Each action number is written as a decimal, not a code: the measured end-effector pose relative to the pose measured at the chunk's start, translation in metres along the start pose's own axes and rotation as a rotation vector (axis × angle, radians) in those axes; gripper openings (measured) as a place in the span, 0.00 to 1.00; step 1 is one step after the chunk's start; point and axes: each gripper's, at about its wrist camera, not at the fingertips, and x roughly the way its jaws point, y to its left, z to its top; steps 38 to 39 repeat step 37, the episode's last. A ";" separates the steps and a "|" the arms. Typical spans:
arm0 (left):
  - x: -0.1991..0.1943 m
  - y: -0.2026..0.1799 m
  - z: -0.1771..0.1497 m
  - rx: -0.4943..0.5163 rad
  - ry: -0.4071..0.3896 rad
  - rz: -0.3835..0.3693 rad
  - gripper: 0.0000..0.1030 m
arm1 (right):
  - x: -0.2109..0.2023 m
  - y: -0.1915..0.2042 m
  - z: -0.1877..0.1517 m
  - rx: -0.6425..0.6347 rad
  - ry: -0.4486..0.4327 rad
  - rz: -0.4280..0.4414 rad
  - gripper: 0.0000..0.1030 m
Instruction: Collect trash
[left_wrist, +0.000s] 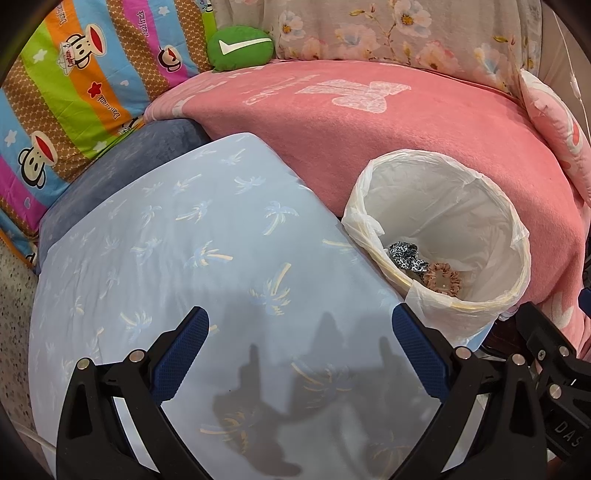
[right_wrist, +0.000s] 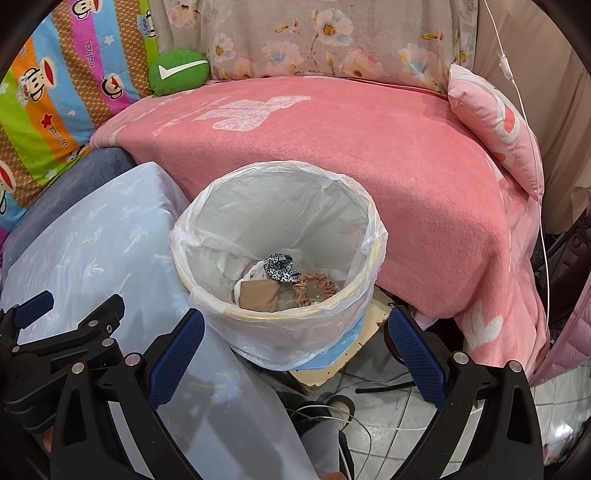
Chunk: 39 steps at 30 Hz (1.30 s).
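Both grippers hang spread wide with nothing between their fingers. The left gripper (left_wrist: 299, 354) hovers over the pale blue palm-print cushion (left_wrist: 177, 236), and the lined trash bin (right_wrist: 280, 236) sits just ahead of the right gripper (right_wrist: 295, 354), off to the left one's right. Inside lie a leopard-print scrunchie (right_wrist: 279, 267), a tan scrunchie (right_wrist: 316, 290) and a brown paper wad (right_wrist: 258, 295). The risk I see: the bin stands on a board (right_wrist: 347, 354) by the pink blanket (right_wrist: 369, 147), so a careless nudge at the loose liner could tip it and spill everything.
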 end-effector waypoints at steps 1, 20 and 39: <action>0.000 0.000 0.000 0.001 0.000 0.000 0.93 | 0.000 0.000 0.000 0.001 0.000 0.000 0.94; -0.001 0.000 0.000 -0.001 0.001 -0.002 0.93 | 0.000 0.000 -0.003 0.006 0.003 0.000 0.94; -0.001 0.000 -0.001 -0.006 0.012 -0.013 0.93 | 0.001 -0.001 -0.003 0.010 0.004 0.000 0.94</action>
